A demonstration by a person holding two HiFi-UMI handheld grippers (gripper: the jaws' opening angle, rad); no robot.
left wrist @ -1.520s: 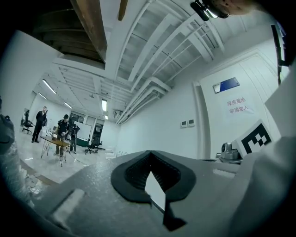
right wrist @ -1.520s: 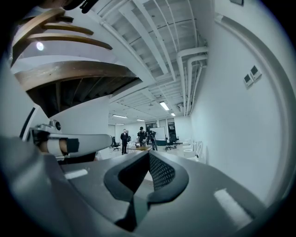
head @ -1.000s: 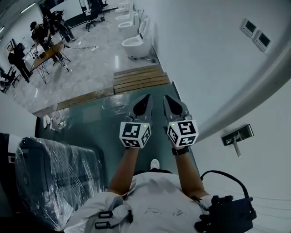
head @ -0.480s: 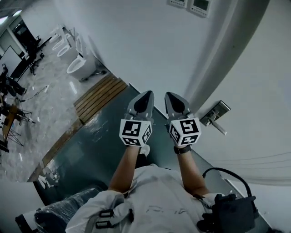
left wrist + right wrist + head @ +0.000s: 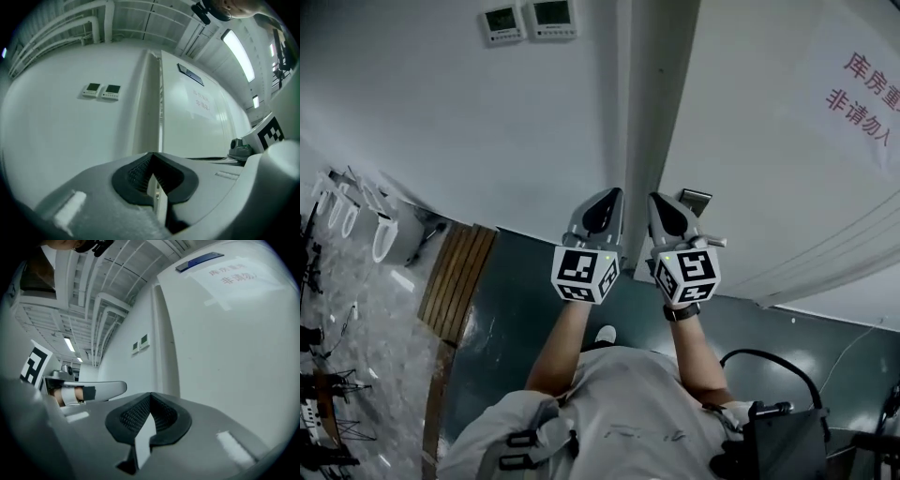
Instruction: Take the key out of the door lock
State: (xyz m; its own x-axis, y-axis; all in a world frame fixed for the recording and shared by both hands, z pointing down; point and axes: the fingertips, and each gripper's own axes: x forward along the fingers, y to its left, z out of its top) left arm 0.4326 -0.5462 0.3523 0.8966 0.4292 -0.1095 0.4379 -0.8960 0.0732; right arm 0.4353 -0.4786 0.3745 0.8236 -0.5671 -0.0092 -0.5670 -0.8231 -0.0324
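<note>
A white door [image 5: 769,150] with a red-lettered notice [image 5: 862,98] stands straight ahead. Its metal handle plate [image 5: 697,200] and lever tip [image 5: 718,242] peek out behind my right gripper [image 5: 664,208]. No key shows; the lock is hidden behind that gripper. My left gripper [image 5: 607,201] hangs beside it, in front of the door frame [image 5: 652,112]. Both are shut and empty. In the left gripper view the shut jaws [image 5: 152,177] face the frame edge [image 5: 158,103]. The right gripper view has its shut jaws [image 5: 148,417] facing the door face [image 5: 225,333].
Two wall control panels [image 5: 530,19] sit left of the frame. A wooden step [image 5: 455,281] and white toilets [image 5: 356,225] lie at the left on the floor. A black box with a cable [image 5: 778,436] hangs at the person's right hip.
The view has swung right from the hall and toilets onto the door; the handle now sits right behind the right gripper. Both grippers stay shut, side by side.
</note>
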